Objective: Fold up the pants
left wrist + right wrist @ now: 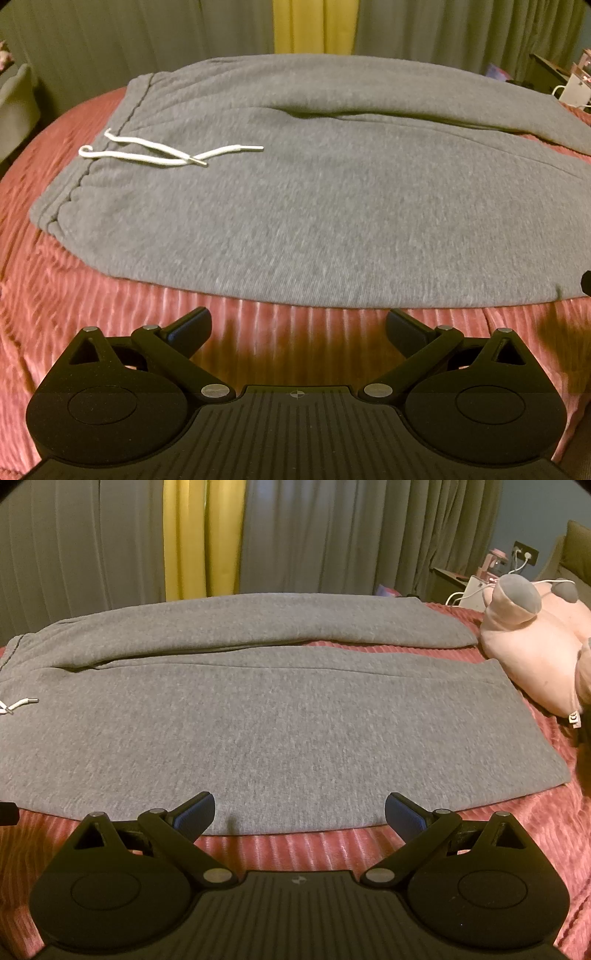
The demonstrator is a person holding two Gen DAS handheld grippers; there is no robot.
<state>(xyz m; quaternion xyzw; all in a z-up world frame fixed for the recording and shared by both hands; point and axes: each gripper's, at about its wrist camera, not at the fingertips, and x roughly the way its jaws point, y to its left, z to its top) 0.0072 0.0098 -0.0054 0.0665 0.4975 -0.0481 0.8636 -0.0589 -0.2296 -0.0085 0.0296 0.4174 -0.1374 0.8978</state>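
Note:
Grey sweatpants (295, 206) lie flat on a pink ribbed bedspread (92, 295), waistband to the left, with a white drawstring (162, 153) on top. In the right wrist view the two legs of the pants (277, 716) stretch to the right, the far leg slightly apart from the near one. My left gripper (298, 328) is open and empty, just short of the near edge of the pants at the hip. My right gripper (300, 812) is open and empty, its fingertips over the near edge of the near leg.
A pink plush toy (532, 642) lies on the bed beside the leg ends. Grey and yellow curtains (203, 535) hang behind the bed. A nightstand with cables and chargers (476, 583) stands at the far right. Bedspread (554, 830) shows around the pants.

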